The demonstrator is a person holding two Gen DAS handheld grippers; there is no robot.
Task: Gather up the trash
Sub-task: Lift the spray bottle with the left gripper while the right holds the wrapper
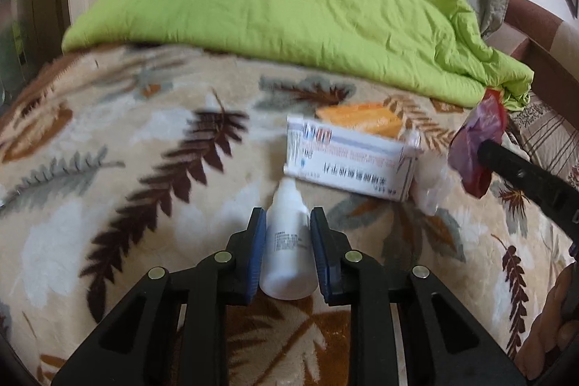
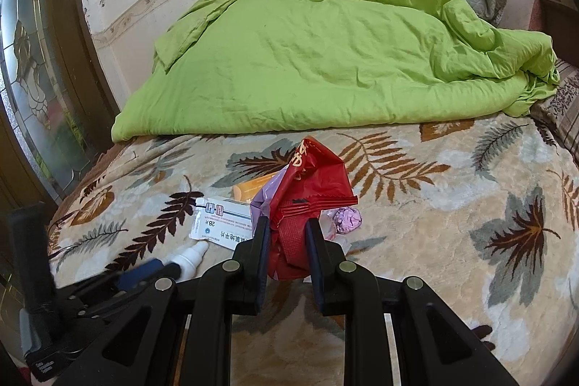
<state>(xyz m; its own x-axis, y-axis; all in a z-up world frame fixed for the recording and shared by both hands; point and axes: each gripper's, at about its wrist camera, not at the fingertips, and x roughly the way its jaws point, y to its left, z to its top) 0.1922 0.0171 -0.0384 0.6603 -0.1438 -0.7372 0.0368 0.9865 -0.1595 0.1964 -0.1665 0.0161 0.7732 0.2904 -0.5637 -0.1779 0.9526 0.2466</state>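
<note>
The left hand-held gripper [image 1: 287, 227] is pinching a light, slippery bottle [image 1: 287, 248] mid-body on the bed [image 1: 108, 140], while the right hand-held gripper [image 2: 287, 234] is clamping soft, crinkly wrappers [image 2: 307, 198].

Both wrist cameras look low and close across the bed toward the green quilt [image 1: 289, 6].

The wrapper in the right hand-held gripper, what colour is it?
Red wrapper, with a purple piece bunched against it; clearest in the right wrist view.
</note>
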